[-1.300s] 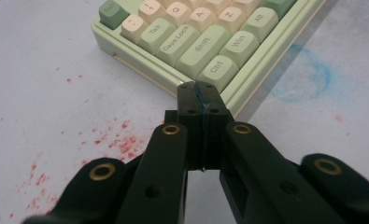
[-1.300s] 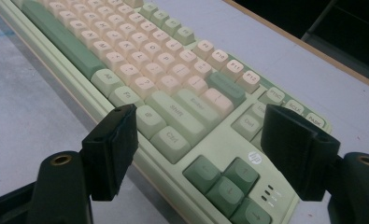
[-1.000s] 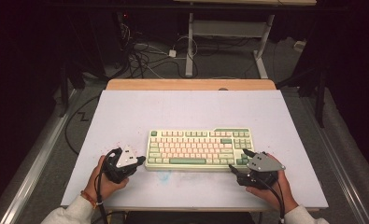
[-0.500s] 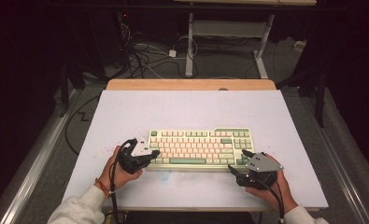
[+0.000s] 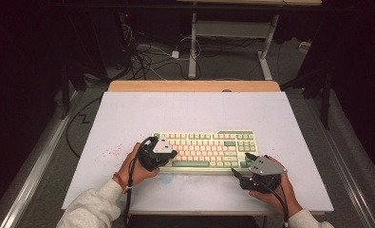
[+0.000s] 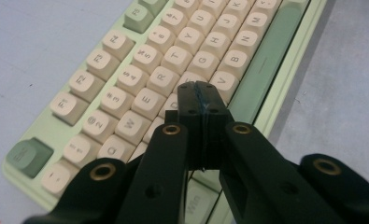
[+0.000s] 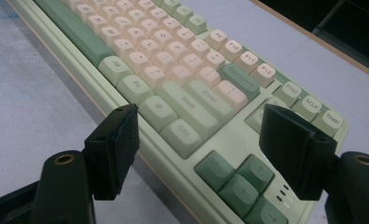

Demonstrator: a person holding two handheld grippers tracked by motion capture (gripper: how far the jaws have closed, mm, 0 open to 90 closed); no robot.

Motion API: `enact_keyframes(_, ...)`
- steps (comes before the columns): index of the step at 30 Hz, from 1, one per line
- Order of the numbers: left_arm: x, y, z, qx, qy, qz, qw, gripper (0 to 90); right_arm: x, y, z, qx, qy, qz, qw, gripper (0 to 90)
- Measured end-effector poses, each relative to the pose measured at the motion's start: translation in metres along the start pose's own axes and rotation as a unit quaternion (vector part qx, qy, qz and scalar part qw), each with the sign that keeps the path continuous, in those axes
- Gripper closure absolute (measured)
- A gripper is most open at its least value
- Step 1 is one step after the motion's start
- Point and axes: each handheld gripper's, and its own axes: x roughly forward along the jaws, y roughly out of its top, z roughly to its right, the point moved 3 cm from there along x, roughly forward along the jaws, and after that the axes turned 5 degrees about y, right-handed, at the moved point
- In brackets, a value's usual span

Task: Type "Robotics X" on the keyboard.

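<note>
A dim room is seen behind the work area, with cables (image 5: 142,57) strewn on the floor and the white legs of a second desk (image 5: 194,42) standing farther back. The largest thing in reach is the surface (image 5: 194,114), a pale sheet laid over a wooden top whose far edge is left bare; faint red specks are scattered on it near the left hand. No containers are seen on it. Toward the near edge a mechanical keyboard (image 5: 206,148) is laid flat, its case pale green, its letter keys cream and its space bar and modifier keys darker green. The left gripper (image 6: 200,100) is held over the keyboard's left half, its fingers clenched together with nothing between them, the tips poised above the letter rows near the V key; whether a key is touched cannot be told. The right gripper (image 7: 198,147) is set at the keyboard's near right corner, its fingers released and spread wide, one on either side of the arrow-key cluster, pressing nothing.
</note>
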Motion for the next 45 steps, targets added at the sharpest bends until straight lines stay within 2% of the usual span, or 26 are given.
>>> enact_keyframes(12,0.015,0.008,0.003,0.009,-0.01,-0.014,0.9998,88.0,0.0,0.0,0.0,-0.002,0.001,-0.002,1.0,28.9)
enact_keyframes(45,0.017,0.007,0.004,0.013,-0.009,-0.016,0.9997,87.9,0.001,-0.001,-0.001,-0.004,0.003,-0.01,0.9999,29.3)
